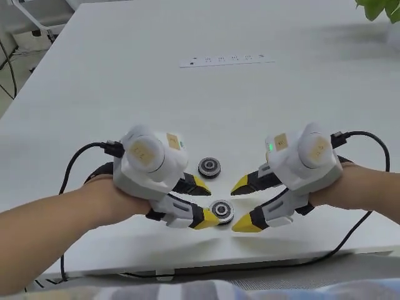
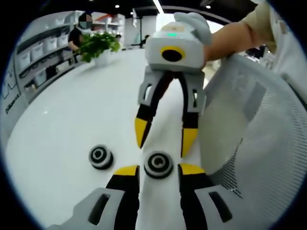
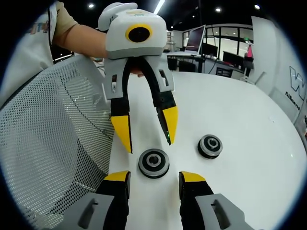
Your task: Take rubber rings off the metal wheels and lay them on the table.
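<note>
Two small metal wheels with black rubber rings lie flat on the white table [image 1: 125, 81]. The near wheel [image 1: 222, 211] sits between both grippers, which face each other. My left gripper [image 1: 206, 202] is open, and the near wheel [image 2: 159, 164] rests just past its yellow fingertips [image 2: 127, 170]. My right gripper [image 1: 240, 206] is open too, with the same wheel [image 3: 153, 163] just beyond its fingertips [image 3: 192, 176]. The second wheel [image 1: 209, 167] lies a little farther back, also seen as a wheel [image 2: 101, 156] to the left and a wheel [image 3: 210, 145] to the right. Nothing is gripped.
A white power strip [image 1: 226, 60] lies at the table's far middle. A potted plant [image 1: 378, 7] stands at the far right corner. Black cables [image 1: 72, 169] trail from both grippers. The table's front edge [image 1: 206, 265] runs close behind the grippers, with a mesh chair [image 3: 53, 134] beyond it.
</note>
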A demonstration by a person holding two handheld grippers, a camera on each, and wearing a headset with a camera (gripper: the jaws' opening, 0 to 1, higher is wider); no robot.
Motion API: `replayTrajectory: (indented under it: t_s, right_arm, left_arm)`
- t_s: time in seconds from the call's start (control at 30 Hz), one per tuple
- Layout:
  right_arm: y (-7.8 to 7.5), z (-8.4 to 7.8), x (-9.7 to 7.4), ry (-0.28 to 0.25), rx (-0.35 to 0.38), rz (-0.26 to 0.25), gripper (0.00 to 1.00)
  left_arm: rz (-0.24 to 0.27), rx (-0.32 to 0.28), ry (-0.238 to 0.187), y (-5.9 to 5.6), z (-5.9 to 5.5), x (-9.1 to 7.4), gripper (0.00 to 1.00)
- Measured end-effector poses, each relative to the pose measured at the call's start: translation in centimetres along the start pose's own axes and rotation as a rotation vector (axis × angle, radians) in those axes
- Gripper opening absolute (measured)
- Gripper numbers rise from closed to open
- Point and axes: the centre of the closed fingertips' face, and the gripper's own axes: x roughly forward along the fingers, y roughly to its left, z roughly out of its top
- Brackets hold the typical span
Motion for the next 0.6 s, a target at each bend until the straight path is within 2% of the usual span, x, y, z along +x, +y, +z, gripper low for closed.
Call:
replayTrajectory:
  t_s: [0.33, 0.6]
  right_arm:
    - [0.2, 0.0, 0.1, 0.003, -0.003, 0.004, 0.39]
    - [0.2, 0.0, 0.1, 0.001, -0.005, 0.002, 0.40]
  left_arm:
    - [-0.021, 0.016, 0.018, -0.5, 0.0, 0.9, 0.26]
    - [-0.011, 0.042, 0.037, -0.4, -0.2, 1.3, 0.20]
